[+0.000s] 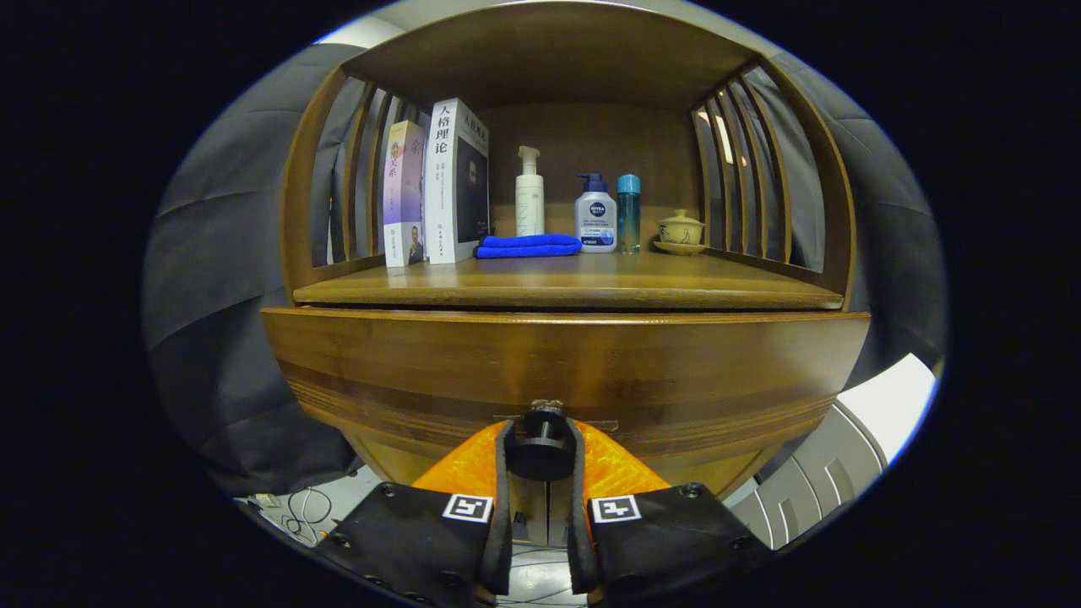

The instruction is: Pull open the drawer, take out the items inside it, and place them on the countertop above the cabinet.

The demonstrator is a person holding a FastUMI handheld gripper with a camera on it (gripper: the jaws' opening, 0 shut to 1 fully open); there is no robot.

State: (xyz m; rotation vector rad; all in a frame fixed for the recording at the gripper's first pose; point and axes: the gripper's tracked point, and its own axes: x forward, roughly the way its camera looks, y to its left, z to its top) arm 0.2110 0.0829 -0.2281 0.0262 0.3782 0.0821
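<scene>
The gripper [541, 452] is closed narrowly on the drawer knob [541, 439], one finger pressing each side of the dark round knob, which sits between the fingertips. The knob is fixed at the lower middle of the drawer front [566, 371], a broad brown wooden panel that spans the cabinet directly ahead of the fingers. The panel's top edge lies just below the countertop [566, 287], and a thin dark line separates the two; the inside of the drawer is hidden, so its contents cannot be told.

On the countertop, beyond the fingers, a row of objects stands against the back panel. From left: two upright books [439, 190] touching one another; a folded blue cloth [528, 246] lying flat just beside them; a white pump bottle [529, 198] behind the cloth; a shorter white bottle with a dark blue pump [596, 215]; a slim teal bottle [628, 211] just beside it; and a small lidded cup on a saucer [680, 230] near the right side. Slatted wooden side walls [355, 169] enclose the shelf space on both sides, under a wooden top board.
</scene>
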